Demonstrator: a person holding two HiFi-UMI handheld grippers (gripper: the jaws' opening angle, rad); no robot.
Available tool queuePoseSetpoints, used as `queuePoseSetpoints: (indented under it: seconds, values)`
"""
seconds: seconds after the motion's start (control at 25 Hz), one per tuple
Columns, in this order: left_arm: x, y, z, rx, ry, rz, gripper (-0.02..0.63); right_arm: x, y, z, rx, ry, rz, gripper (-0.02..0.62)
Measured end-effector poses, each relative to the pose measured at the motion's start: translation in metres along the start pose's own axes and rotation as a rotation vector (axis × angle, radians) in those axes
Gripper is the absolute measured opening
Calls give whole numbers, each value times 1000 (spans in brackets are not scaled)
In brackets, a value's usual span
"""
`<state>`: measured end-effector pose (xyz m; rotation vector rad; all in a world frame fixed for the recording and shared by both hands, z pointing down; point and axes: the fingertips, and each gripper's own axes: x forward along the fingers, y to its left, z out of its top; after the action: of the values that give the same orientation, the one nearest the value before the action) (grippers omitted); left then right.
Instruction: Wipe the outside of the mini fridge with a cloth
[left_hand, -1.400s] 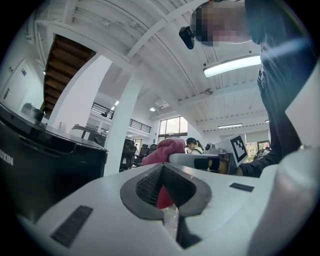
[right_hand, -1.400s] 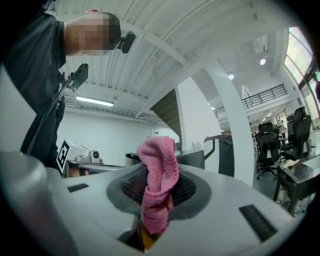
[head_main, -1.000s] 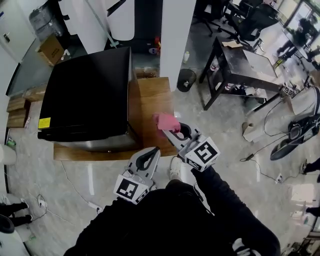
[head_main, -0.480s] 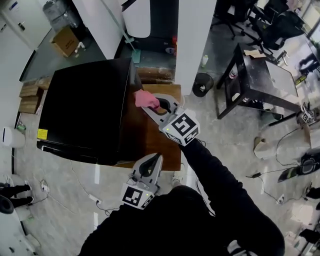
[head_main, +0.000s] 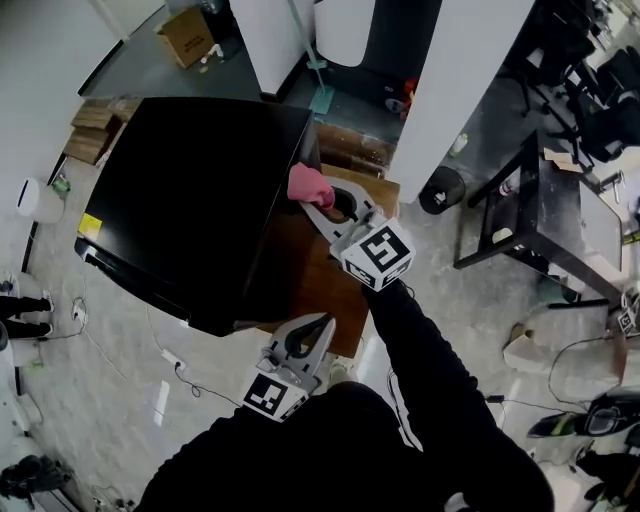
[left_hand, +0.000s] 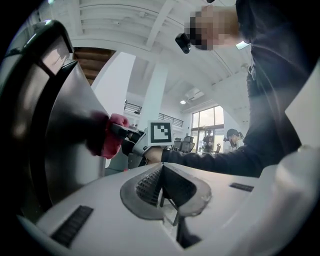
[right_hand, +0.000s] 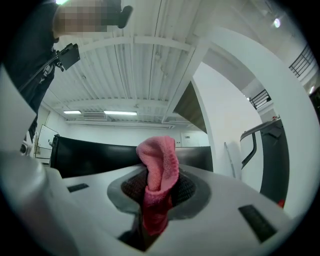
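Cloth (head_main: 309, 184): pinched in right gripper (head_main: 316, 202), at mini fridge (head_main: 190, 200) edge. Left gripper (head_main: 320, 325): jaws pressed together, empty. Risk: cloth could be dragged loose if rubbed hard, since grip is narrow.

cloth (head_main: 310, 185): pink | mini fridge (head_main: 190, 190): glossy black, yellow sticker (head_main: 90, 226) at 9 o'clock | right gripper (head_main: 320, 207): pale grey, black-and-white square markers | left gripper (head_main: 322, 322): same | platform (head_main: 322, 272): brown wood grain | sleeve (head_main: 430, 380): black
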<state>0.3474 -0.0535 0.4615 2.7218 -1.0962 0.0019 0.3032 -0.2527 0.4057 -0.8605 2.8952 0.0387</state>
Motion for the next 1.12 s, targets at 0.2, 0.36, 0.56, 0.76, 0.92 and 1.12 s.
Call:
queuePoseSetpoints:
  seconds: [0.2, 0.36, 0.56, 0.76, 0.92, 1.12]
  values:
    - [11, 20, -11, -7, -7, 49, 5, 2, -5, -24, 13, -7, 6, 87]
    - [20, 34, -19, -37, -58, 50, 5, 2, -13, -60, 28, 34, -3, 87]
    - [33, 46, -49, -32, -16, 61, 5, 0, -25, -123, 66, 102, -30, 87]
    - [40, 57, -91, -53, 62, 94, 5, -6, -32, -187, 124, 174, -58, 87]
    - [52, 70, -113, -85, 53, 109, 5, -9, -37, -234, 149, 235, -71, 87]
    - [49, 71, -126, -115, 73, 112, 5, -12, -36, -286, 241, 290, -96, 87]
